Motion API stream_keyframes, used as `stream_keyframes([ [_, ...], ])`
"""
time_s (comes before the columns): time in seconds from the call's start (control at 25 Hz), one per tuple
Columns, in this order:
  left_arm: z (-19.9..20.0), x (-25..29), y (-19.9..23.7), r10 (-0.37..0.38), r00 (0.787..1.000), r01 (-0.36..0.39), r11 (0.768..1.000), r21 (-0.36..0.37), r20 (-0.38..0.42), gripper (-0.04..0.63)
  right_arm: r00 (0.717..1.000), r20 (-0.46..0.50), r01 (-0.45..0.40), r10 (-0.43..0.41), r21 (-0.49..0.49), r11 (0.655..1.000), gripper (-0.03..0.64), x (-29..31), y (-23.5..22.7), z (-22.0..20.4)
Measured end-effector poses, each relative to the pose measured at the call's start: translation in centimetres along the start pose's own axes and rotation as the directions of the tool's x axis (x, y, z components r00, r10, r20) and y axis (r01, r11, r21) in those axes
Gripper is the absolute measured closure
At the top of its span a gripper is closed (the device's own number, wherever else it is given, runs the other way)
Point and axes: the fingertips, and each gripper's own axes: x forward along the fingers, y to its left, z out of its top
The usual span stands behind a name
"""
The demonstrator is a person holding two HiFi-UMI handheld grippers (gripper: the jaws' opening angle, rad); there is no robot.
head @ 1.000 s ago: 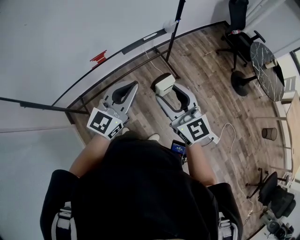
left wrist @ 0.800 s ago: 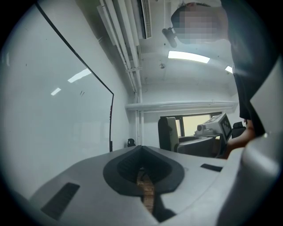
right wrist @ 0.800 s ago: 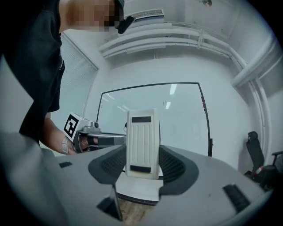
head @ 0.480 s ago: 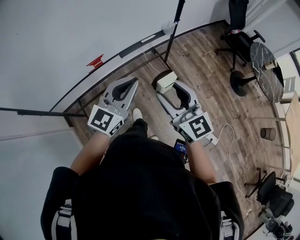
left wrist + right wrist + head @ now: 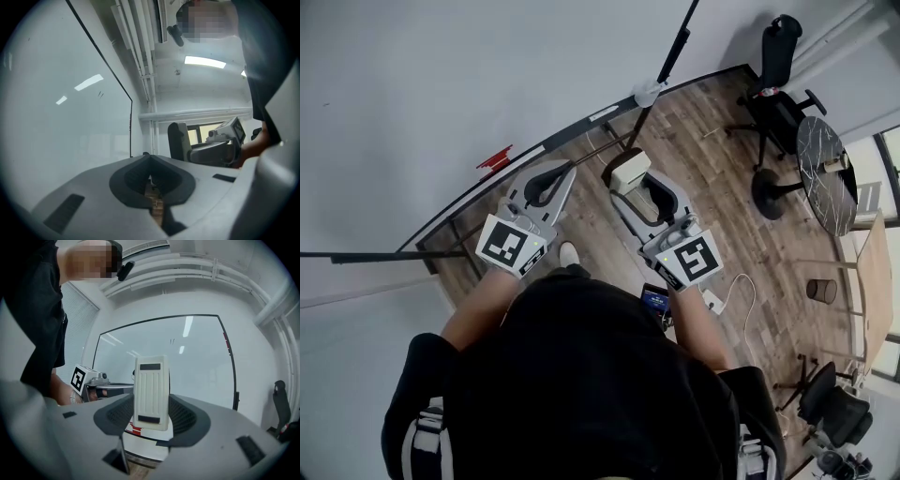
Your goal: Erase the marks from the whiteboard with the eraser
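**Closing on the board, no wiping yet**

Board's lower edge lies nearer both grippers than a second ago. Right gripper (image 5: 630,178) is clamped on the upright eraser (image 5: 150,392), at frame centre, apart from the whiteboard (image 5: 441,84) at upper left. Left gripper (image 5: 546,184) has its jaws together, empty. Faint marks (image 5: 172,340) remain, so the wiping seems all left.

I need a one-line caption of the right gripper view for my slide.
Right gripper shut on the white eraser, held up before the whiteboard.
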Motion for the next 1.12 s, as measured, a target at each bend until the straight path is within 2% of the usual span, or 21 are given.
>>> stream_keyframes([
  [0.24,0.5,1.6,6.3,-0.009,1.0,0.009,1.0,-0.005,0.009,0.591,1.0,0.001,0.016,-0.016,-0.001,1.0,0.388,6.6,-2.0,1.1],
  [0.48,-0.1,3.1,9.9,-0.005,1.0,0.005,1.0,-0.028,0.006,0.591,0.999,-0.032,0.016,-0.016,0.013,1.0,0.388,10.1,-3.9,0.1],
  [0.64,-0.3,3.7,12.0,0.024,1.0,-0.024,0.999,-0.038,-0.002,0.591,0.999,-0.035,0.006,-0.007,-0.02,1.0,0.388,12.5,-5.1,0.3],
  [0.8,-1.3,3.7,13.8,0.102,0.995,-0.102,0.994,-0.036,-0.007,0.589,0.997,-0.037,-0.069,0.068,-0.047,0.996,0.388,15.3,-5.8,-0.4],
  [0.96,-1.8,4.8,15.1,0.2,0.98,-0.2,0.979,-0.027,-0.025,0.589,0.987,-0.045,-0.156,0.151,-0.123,0.98,0.388,17.2,-7.4,-0.3],
  [1.04,-1.5,5.7,15.7,0.264,0.964,-0.265,0.964,-0.011,-0.033,0.589,0.978,-0.045,-0.21,0.206,-0.148,0.966,0.388,17.8,-8.6,0.0],
  [1.12,-1.0,6.5,16.0,0.343,0.938,-0.343,0.939,0.002,-0.044,0.589,0.959,-0.05,-0.284,0.279,-0.154,0.946,0.388,18.1,-9.5,0.1],
])
